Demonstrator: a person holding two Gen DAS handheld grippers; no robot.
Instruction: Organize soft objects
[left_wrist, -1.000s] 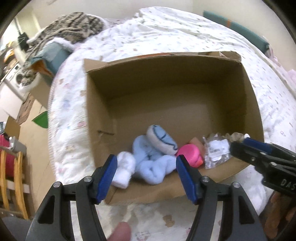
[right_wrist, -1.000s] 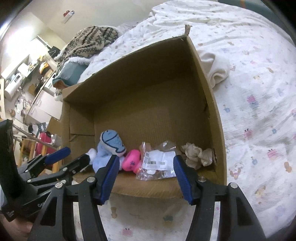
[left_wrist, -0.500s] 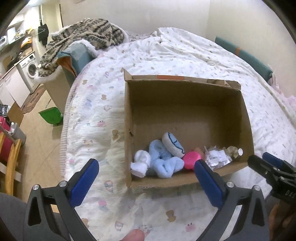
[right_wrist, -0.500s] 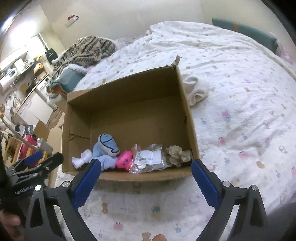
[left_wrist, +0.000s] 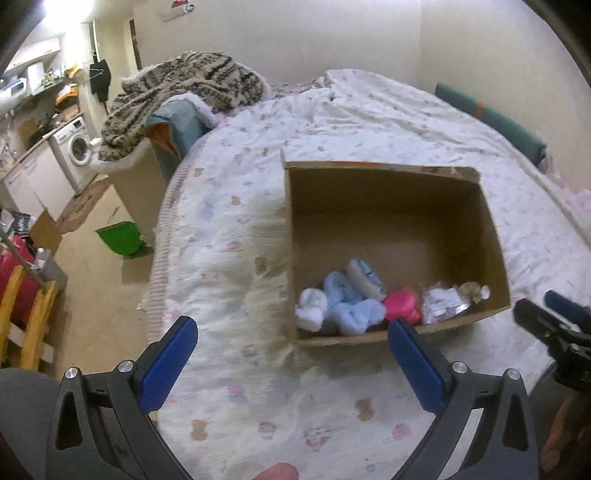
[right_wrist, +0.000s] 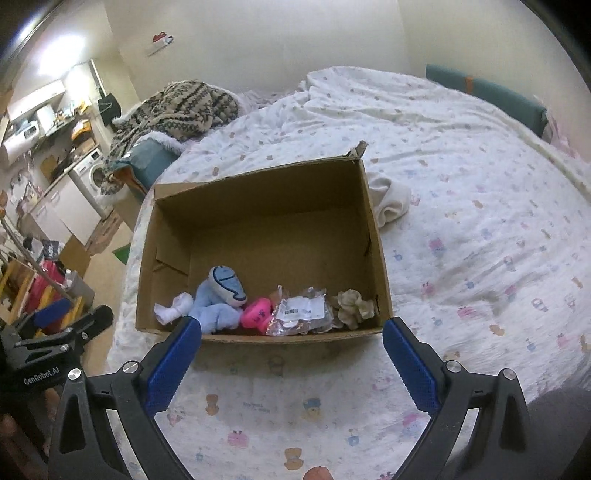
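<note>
The bed (right_wrist: 480, 206), under its white printed quilt, carries an open cardboard box (right_wrist: 258, 192) near its foot edge, with a cream cloth (right_wrist: 391, 199) lying on the quilt just beside the box's right wall. Along the box's near wall sit, from the left corner to the right, a white sock (right_wrist: 171, 310), a light blue plush (right_wrist: 221, 299), a pink toy (right_wrist: 256, 314), a clear plastic packet (right_wrist: 301, 314) and a beige soft lump (right_wrist: 352, 302). My left gripper (left_wrist: 291, 354) and right gripper (right_wrist: 291, 354) both hover short of the box with jaws spread wide and nothing between them.
</note>
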